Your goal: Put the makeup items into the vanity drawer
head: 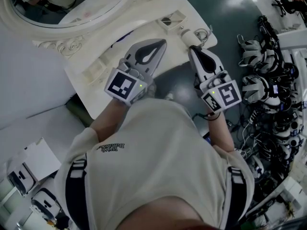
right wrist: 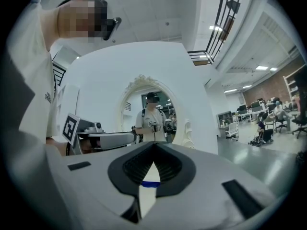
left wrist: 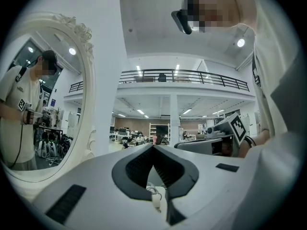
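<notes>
Facing vanity [head: 96, 87]: left tongs [head: 162, 43], right tongs [head: 193, 48], both closed.

Beige T-shirt [head: 158, 143], perhaps harness straps [head: 76, 190], grey hand-held grippers [head: 159, 45] [head: 194, 50]

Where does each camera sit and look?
Head view: on the person's head, looking steeply down at vanity top, mirror, left gripper, right gripper; shirt, forearms show.
Left gripper view: on the left gripper, looking along its shut jaws; mirror left, right gripper and shirt right.
Right gripper view: on the right gripper, facing the mirror; left gripper and shirt left.
Both gripper views share the mirror and the other gripper.
</notes>
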A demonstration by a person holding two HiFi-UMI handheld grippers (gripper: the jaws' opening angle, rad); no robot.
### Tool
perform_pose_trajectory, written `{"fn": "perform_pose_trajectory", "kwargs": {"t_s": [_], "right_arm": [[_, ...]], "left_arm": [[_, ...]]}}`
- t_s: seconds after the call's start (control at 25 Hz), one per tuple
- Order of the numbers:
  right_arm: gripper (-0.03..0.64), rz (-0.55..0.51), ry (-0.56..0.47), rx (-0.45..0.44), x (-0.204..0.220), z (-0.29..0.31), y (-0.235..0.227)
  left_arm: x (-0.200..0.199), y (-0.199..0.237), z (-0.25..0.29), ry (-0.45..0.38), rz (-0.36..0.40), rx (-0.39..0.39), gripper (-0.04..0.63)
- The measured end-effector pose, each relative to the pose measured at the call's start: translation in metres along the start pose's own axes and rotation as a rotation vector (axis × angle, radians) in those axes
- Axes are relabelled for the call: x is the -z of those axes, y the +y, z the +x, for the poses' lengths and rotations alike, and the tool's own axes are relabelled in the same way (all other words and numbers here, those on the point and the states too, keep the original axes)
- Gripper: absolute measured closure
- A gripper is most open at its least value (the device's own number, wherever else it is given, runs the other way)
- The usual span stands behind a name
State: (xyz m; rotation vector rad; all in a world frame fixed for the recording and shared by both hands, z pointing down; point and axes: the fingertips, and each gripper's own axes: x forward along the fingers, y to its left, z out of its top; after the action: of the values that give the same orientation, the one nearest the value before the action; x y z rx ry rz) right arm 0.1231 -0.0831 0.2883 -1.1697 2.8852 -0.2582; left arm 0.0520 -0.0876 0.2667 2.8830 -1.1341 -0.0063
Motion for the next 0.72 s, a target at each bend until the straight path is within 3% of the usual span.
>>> {"fn": "perform_pose_trajectory", "kwargs": {"t_s": [0.44,0.72], "right_arm": [[0.611,0.0,0.005,-0.062,-0.003,0.014,0.012],[0.611,-0.03,0.011,-0.158,-0.009,0.037,0.033]], "left_arm": [[-0.006,0.008,-0.017,-0.009,-0.011,-0.053,0.583],[-0.021,0.034,-0.054,-0.039,-0.017,-0.17,0.583]]}}
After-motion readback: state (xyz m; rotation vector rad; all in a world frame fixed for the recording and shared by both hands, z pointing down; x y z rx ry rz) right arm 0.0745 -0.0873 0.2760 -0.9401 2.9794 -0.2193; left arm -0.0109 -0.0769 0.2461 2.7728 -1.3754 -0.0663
